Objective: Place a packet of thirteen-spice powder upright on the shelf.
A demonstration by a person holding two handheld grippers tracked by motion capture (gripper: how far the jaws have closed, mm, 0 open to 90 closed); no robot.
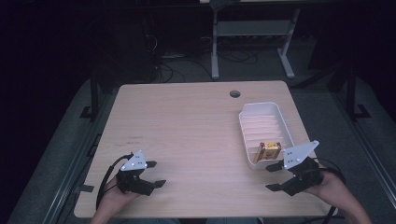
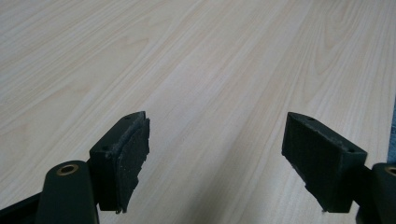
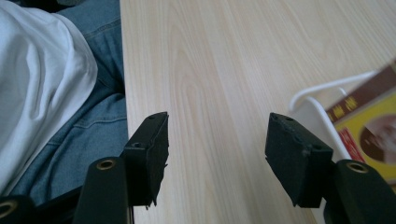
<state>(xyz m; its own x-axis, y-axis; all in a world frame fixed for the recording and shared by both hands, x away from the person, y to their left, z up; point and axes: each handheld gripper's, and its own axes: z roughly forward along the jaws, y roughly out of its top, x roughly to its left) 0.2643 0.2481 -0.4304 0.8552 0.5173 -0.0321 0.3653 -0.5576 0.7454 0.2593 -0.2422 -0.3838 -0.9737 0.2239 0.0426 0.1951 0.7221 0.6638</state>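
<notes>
I hold my left gripper [image 1: 155,173] and right gripper [image 1: 272,176] released and empty over the wooden tabletop [image 1: 187,126], a small yellow-brown box [image 1: 270,151] lying in the white tray [image 1: 244,126] just beside the right one.

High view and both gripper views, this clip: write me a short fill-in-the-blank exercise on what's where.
1. The yellow and brown box lies inside the white ____.
2. The jaws of the left gripper stand ____, with nothing between them.
3. The tray sits on the table's ____ side, beside the right gripper.
4. The round hole in the table lies near its ____ edge.

Missing words: tray; open; right; far
</notes>
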